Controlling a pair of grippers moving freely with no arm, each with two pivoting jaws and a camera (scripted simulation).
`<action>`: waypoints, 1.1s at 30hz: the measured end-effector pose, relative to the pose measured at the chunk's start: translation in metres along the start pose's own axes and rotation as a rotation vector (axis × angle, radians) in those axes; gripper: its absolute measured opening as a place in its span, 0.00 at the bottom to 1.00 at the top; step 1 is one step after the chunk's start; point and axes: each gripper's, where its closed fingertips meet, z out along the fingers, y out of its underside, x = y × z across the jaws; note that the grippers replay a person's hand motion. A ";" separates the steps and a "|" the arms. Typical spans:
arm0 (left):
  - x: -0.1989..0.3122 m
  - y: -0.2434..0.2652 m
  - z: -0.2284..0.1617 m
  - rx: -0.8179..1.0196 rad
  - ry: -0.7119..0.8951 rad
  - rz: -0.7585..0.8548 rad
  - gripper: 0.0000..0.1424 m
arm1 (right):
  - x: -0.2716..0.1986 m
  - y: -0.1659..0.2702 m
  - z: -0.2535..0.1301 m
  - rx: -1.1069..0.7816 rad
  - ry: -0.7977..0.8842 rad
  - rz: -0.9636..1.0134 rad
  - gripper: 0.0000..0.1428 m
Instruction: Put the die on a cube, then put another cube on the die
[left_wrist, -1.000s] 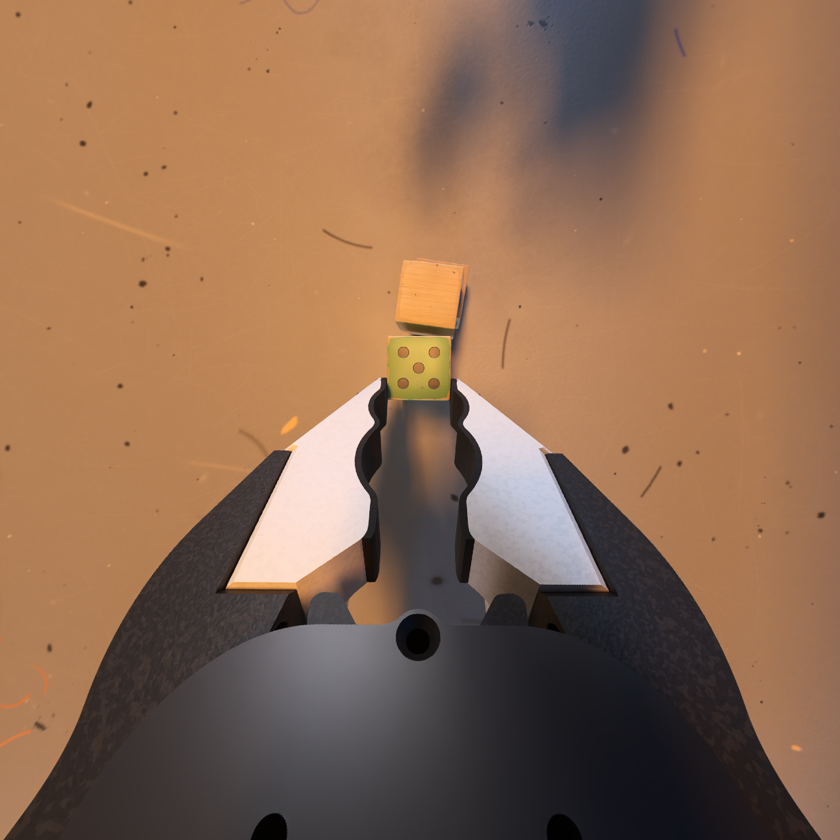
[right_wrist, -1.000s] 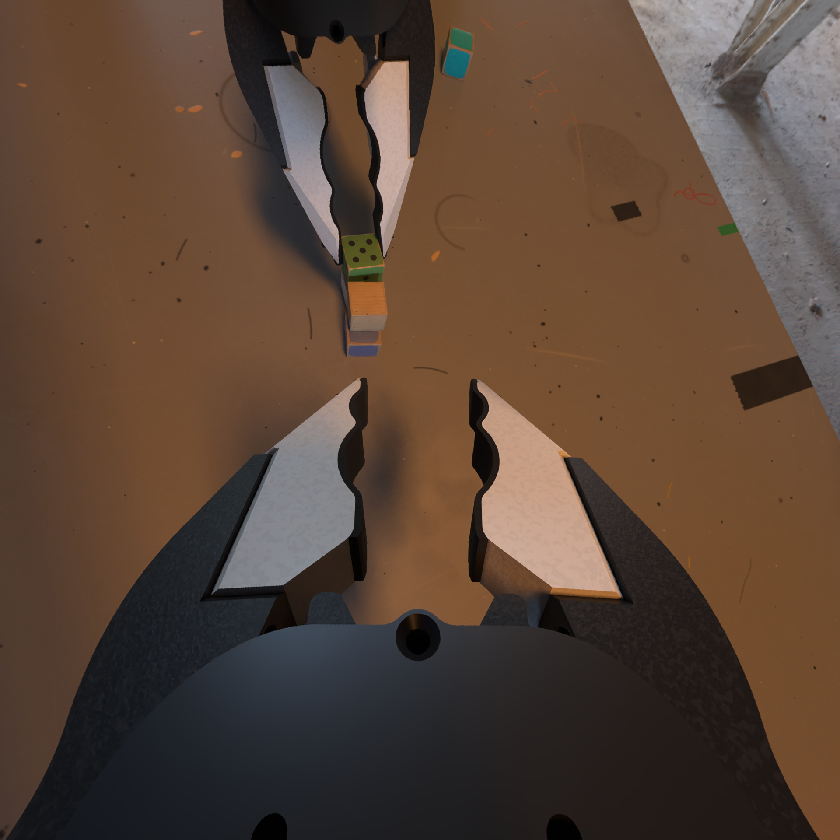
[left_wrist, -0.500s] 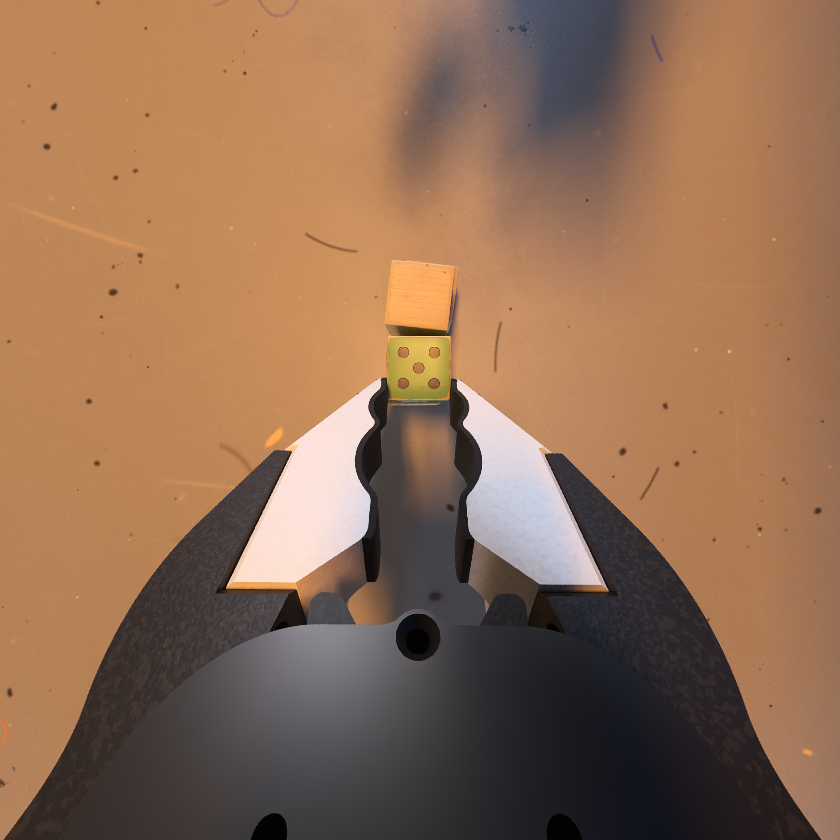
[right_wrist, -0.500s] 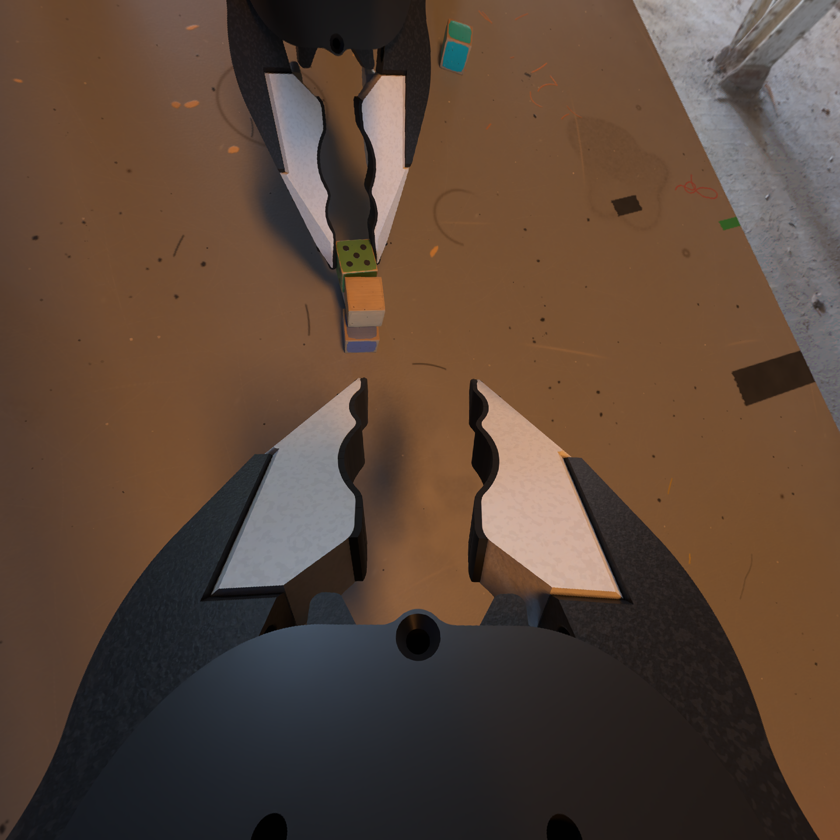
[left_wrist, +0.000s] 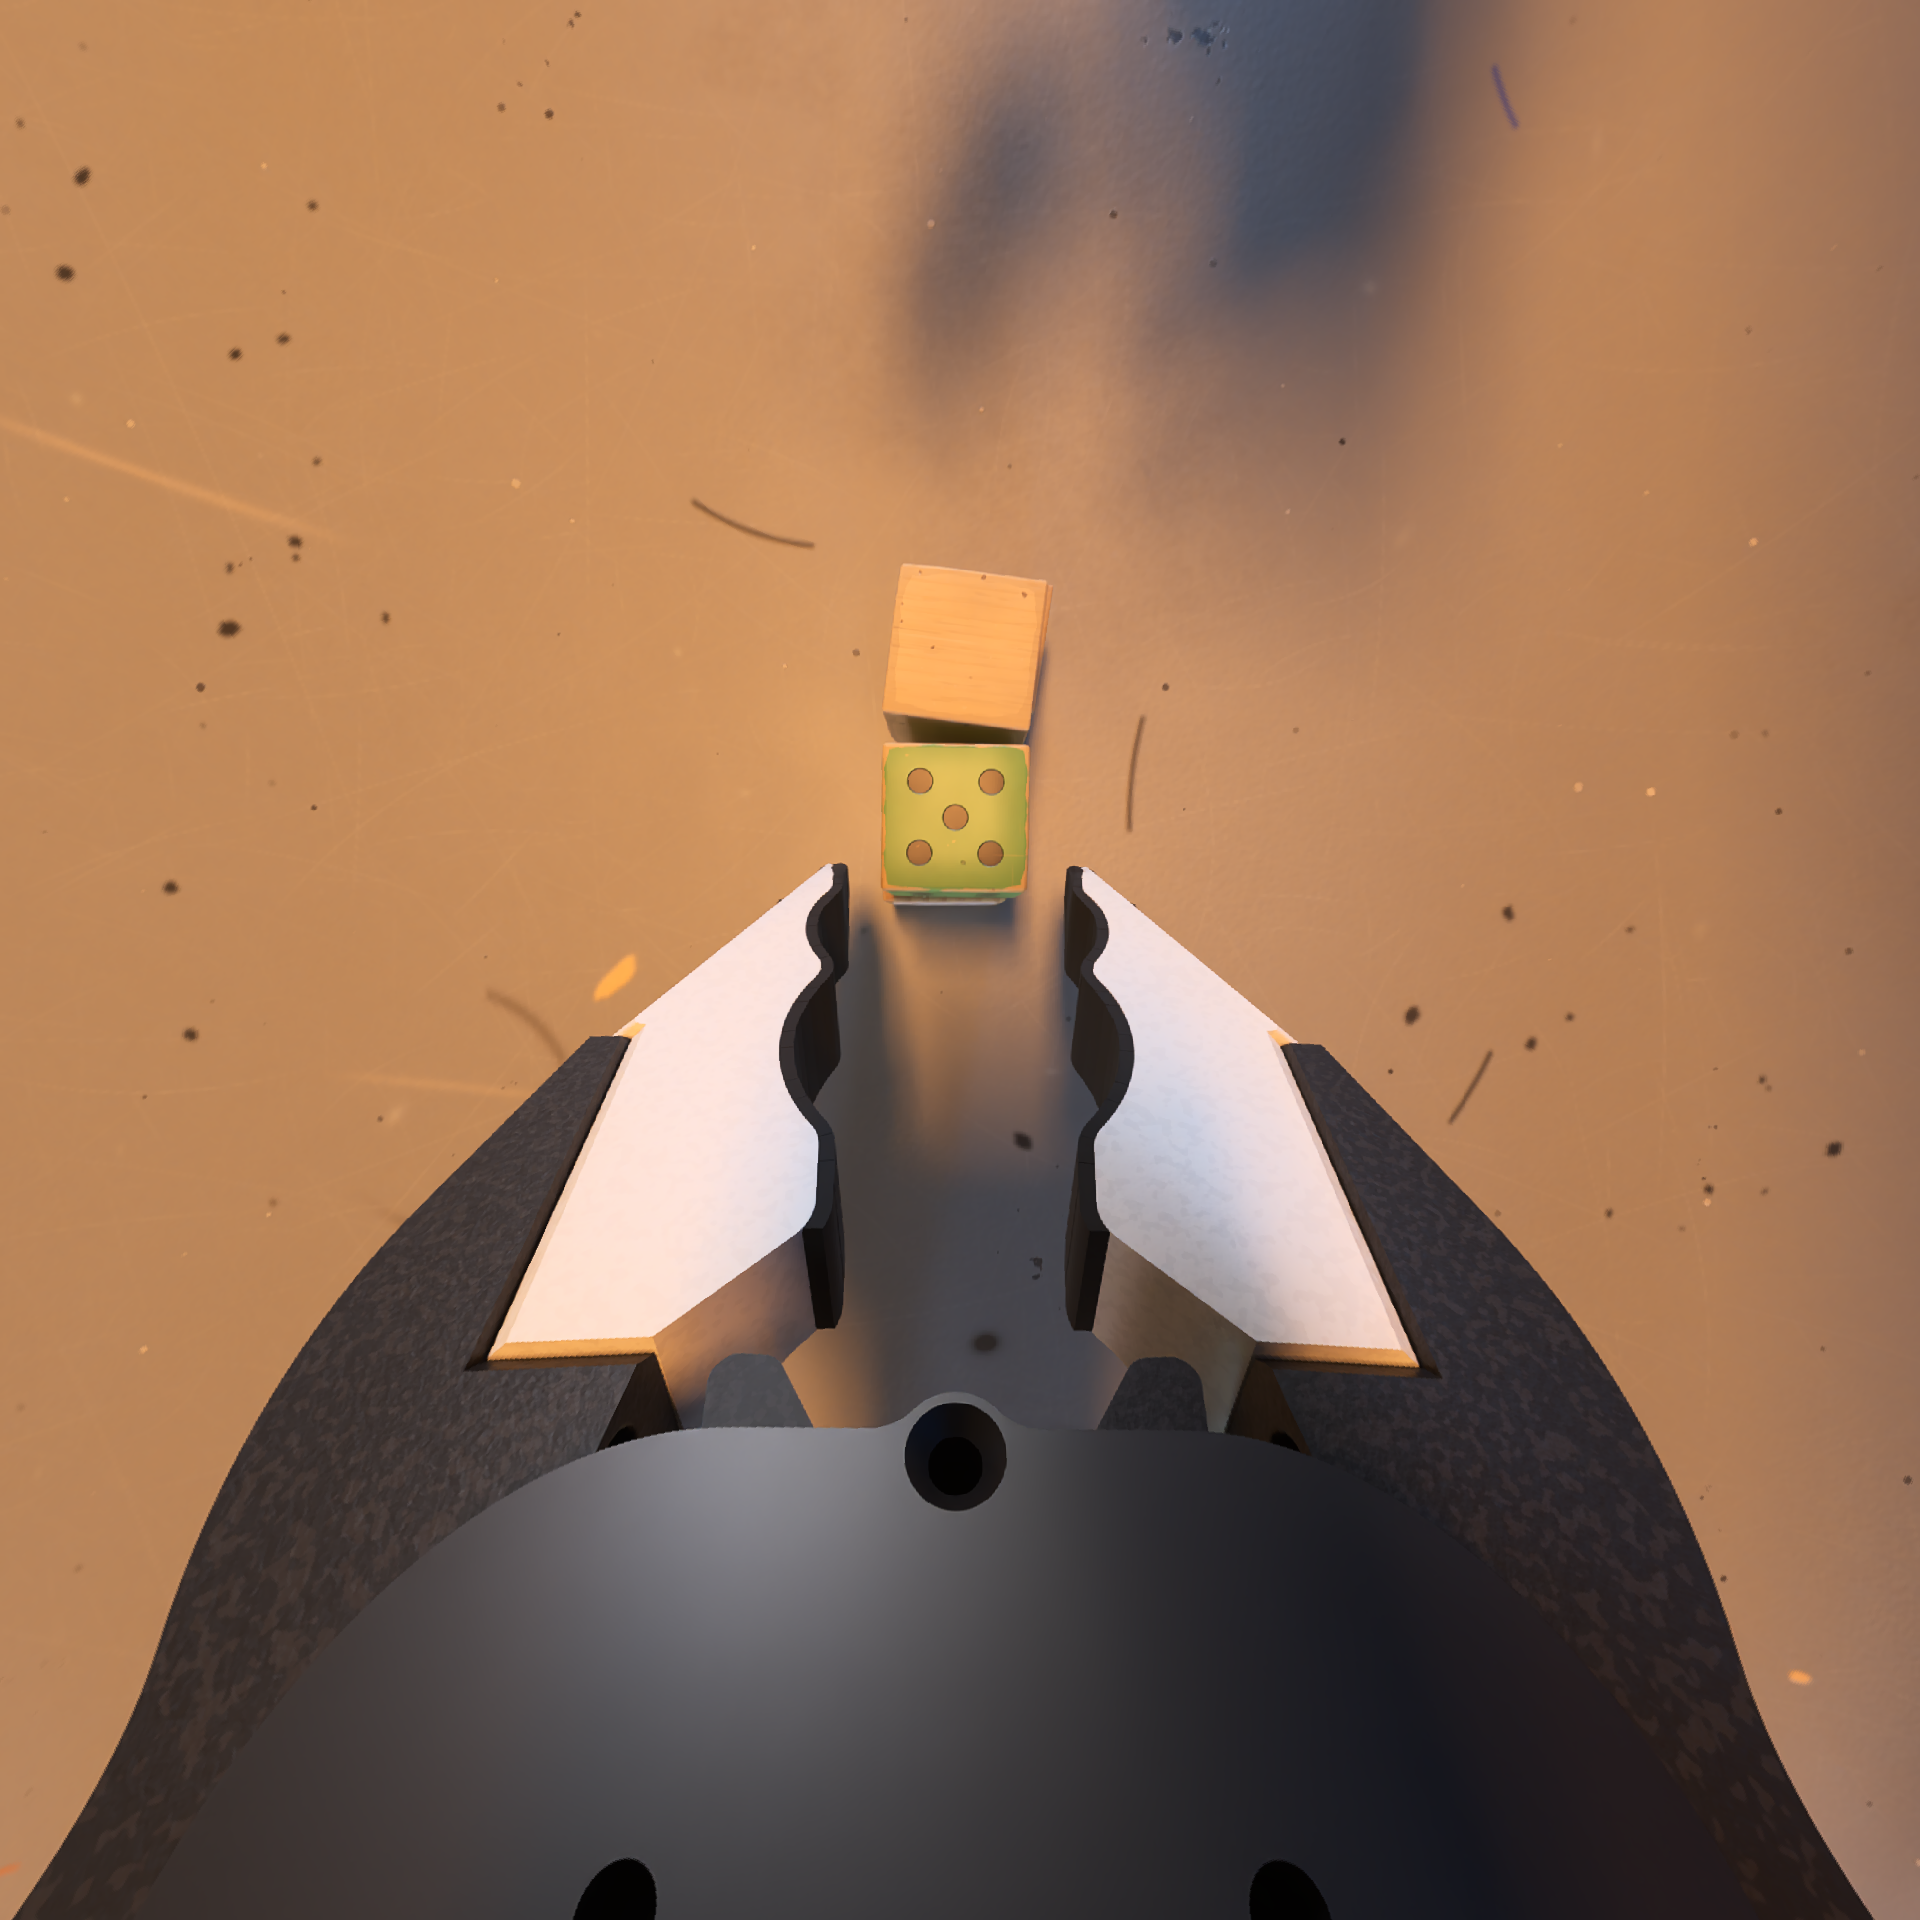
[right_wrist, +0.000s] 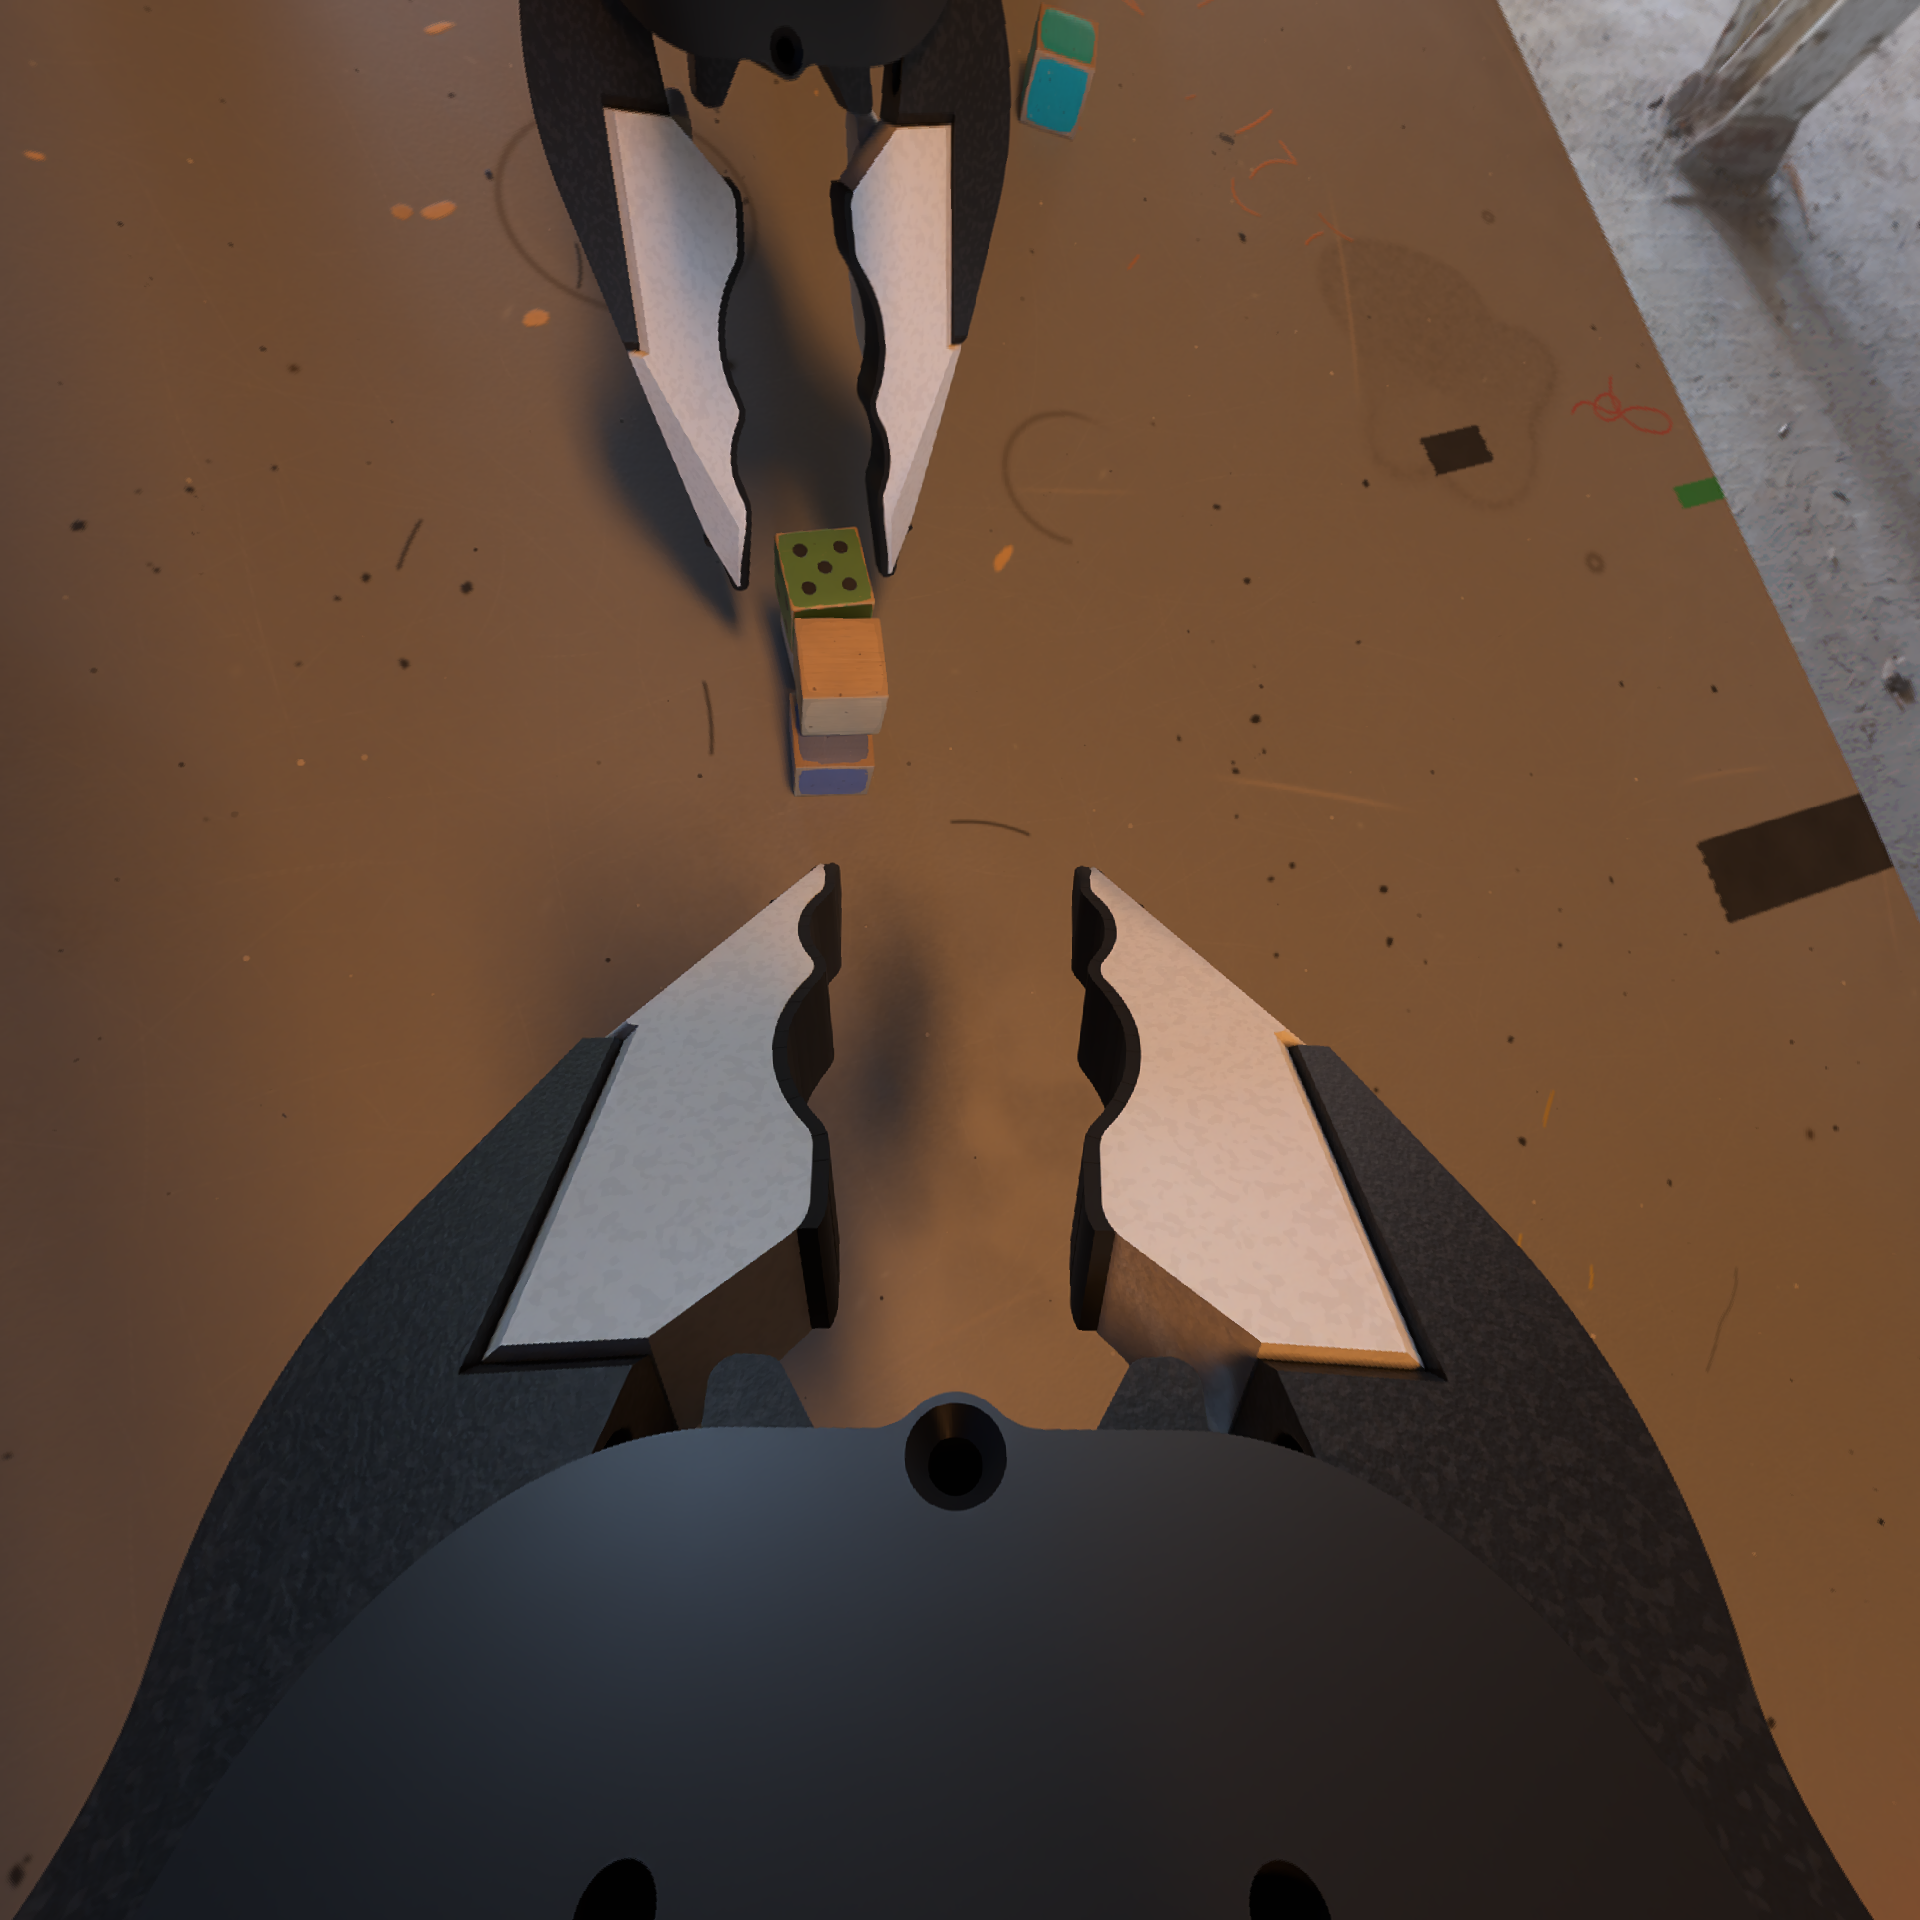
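Note:
A green die (left_wrist: 954, 818) with five pips up sits just past the tips of my left gripper (left_wrist: 956, 878), which is open and not touching it. A thin pale strip shows under the die's near edge; I cannot tell what the die rests on. A wooden cube (left_wrist: 966, 649) stands right behind the die. In the right wrist view the die (right_wrist: 824, 571) is farthest, the wooden cube (right_wrist: 840, 673) is in front of it, and a blue-purple cube (right_wrist: 831, 769) shows below that. My right gripper (right_wrist: 954, 878) is open and empty, short of the blue-purple cube.
A teal cube (right_wrist: 1055, 78) lies far back beside the left gripper. The brown table's edge (right_wrist: 1704, 395) runs down the right, with grey floor beyond. Black tape patches (right_wrist: 1792, 857) lie near that edge.
My left gripper has opened and let go of the die, which stays in place by the wooden cube. The right gripper has not moved.

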 end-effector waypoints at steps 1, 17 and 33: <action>0.000 0.001 -0.001 -0.011 -0.008 0.003 0.30 | -0.001 0.000 0.001 -0.002 -0.003 -0.001 0.31; -0.078 0.053 -0.250 0.623 -0.602 -0.333 0.15 | -0.004 -0.002 0.003 0.034 -0.034 0.012 0.31; -0.145 0.189 -0.124 0.069 -0.596 -0.959 0.37 | 0.004 0.015 0.012 -0.004 -0.039 0.091 0.31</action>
